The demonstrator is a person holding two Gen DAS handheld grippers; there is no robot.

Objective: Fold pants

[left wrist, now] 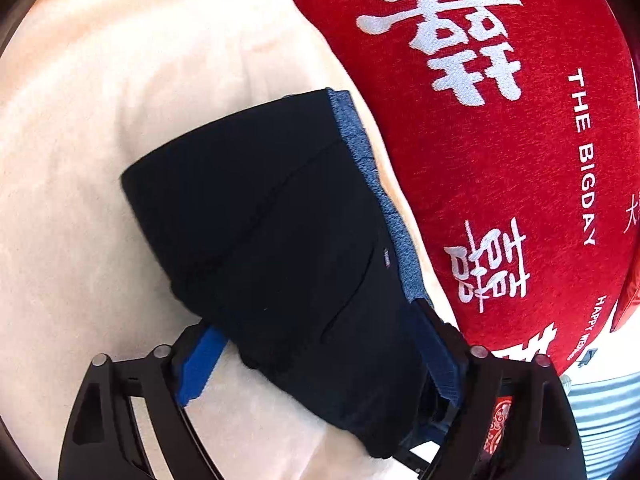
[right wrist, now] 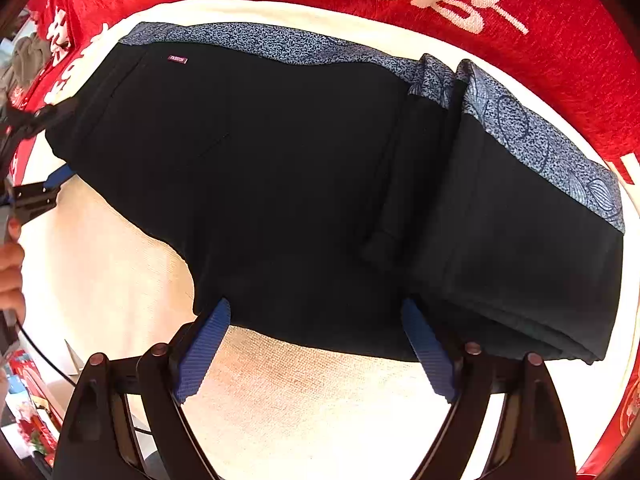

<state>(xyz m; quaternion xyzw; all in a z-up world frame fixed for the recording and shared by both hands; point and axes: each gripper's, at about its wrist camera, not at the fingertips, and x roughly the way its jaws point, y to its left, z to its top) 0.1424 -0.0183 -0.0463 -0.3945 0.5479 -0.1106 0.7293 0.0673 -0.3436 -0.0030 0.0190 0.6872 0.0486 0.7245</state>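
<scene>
Blue ribbed pads [right wrist: 202, 354] of the right gripper [right wrist: 316, 344] sit closest to the lens, spread wide, their tips at the near hem of the pants [right wrist: 280, 184] but pinching nothing that can be seen. Black pants with a blue patterned band [right wrist: 288, 46] lie on a cream cloth [right wrist: 304, 408] spread over a red blanket [right wrist: 560, 40] printed with white characters.

Findings:
- Long axis of the garment runs left to right across the right wrist view. One end is already doubled over at the right, forming a thicker stack [right wrist: 520, 240].
- Patterned band lies along the far edge, next to the red blanket; the near edge faces the right gripper directly.
- Left gripper [left wrist: 320, 360] stands at the opposite narrow end, looking down the length of the pants [left wrist: 280, 220]. Its fingers are spread with the fabric end lying between them; whether either pad bears on the cloth cannot be told.
- In the right wrist view the left gripper [right wrist: 34, 160] shows at the far left margin, at the unfolded end.

Assessment: the fold appears partly done. The left gripper is nearer the loose end, so carrying that end along the long axis toward the stack seems to fall to it, with the right gripper placed to steady the near edge
</scene>
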